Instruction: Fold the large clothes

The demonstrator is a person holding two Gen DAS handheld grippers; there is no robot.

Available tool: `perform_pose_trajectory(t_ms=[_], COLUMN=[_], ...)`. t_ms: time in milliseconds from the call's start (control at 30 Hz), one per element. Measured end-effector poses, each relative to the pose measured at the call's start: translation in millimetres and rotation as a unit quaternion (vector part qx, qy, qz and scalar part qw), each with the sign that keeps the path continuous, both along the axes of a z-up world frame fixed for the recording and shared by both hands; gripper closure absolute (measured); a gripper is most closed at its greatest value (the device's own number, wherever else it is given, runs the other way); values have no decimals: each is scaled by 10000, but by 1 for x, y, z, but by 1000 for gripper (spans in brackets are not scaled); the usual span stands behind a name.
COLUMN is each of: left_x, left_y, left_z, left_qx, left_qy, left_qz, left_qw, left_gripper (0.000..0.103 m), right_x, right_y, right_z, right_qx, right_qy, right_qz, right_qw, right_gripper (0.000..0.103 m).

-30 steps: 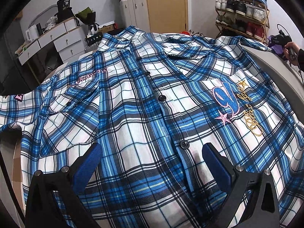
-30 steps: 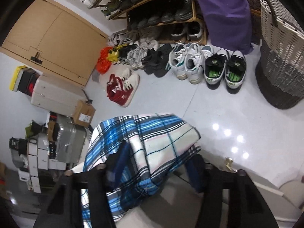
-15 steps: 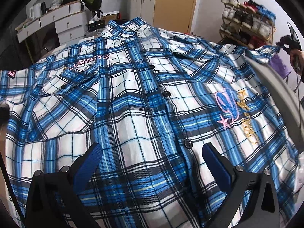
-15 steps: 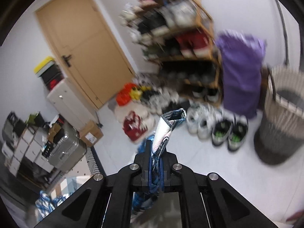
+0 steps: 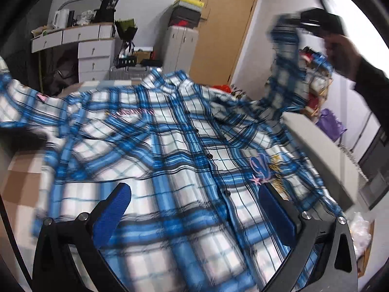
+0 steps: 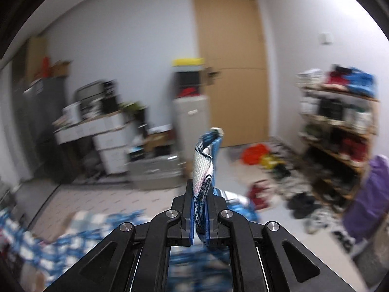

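A large blue, white and black plaid shirt (image 5: 170,150) lies spread front up on the table, buttoned, with embroidery on its right chest. My left gripper (image 5: 194,206) hovers open over the shirt's lower front, nothing between its blue pads. In the left wrist view my right gripper (image 5: 295,20) is high at the upper right, a hand (image 5: 340,48) holding it, with the shirt's right sleeve (image 5: 287,73) hanging from it. The right wrist view shows my right gripper (image 6: 200,209) shut on a folded strip of that sleeve cuff (image 6: 205,160), which sticks up between the pads.
A grey table edge (image 5: 316,141) runs along the right. Beyond stand a white drawer desk (image 5: 94,48), a grey cabinet (image 5: 180,43), a wooden door (image 6: 231,73), a shoe rack (image 6: 340,121), and shoes on the floor (image 6: 279,170). A purple bag (image 6: 369,194) hangs at right.
My right gripper closed on the sleeve cuff and swung it up high off the table's right side. The left gripper rose a little and tilted, staying open over the shirt front.
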State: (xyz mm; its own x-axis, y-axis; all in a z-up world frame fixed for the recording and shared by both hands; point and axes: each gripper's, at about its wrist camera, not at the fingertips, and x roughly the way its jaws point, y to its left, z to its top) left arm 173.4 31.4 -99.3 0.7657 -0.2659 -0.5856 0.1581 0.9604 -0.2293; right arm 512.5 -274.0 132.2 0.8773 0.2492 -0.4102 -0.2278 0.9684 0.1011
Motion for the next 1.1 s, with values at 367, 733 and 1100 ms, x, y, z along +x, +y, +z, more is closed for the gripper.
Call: perform_pose_trajectory(t_ms=[367,733,1100], left_x=[-81,-94,-111], left_y=[91,118,141], left_z=[4,-4,36], left_qx=[-168,-709,-363], left_qy=[-164,-55,-375], left_qz=[718,811,1144], left_qw=[9971,9942,9921], left_gripper=[1,1,1], right_x=[-11,-78,-105], right_y=[297,340,223], right_z=[-175,-286,-240], right_qx=[208,-184,1618], right_qy=[1872,2874,3104], right_qz=[1801,2982,2681], right_qw=[9655,9100,8975], right_gripper=[97,13,4])
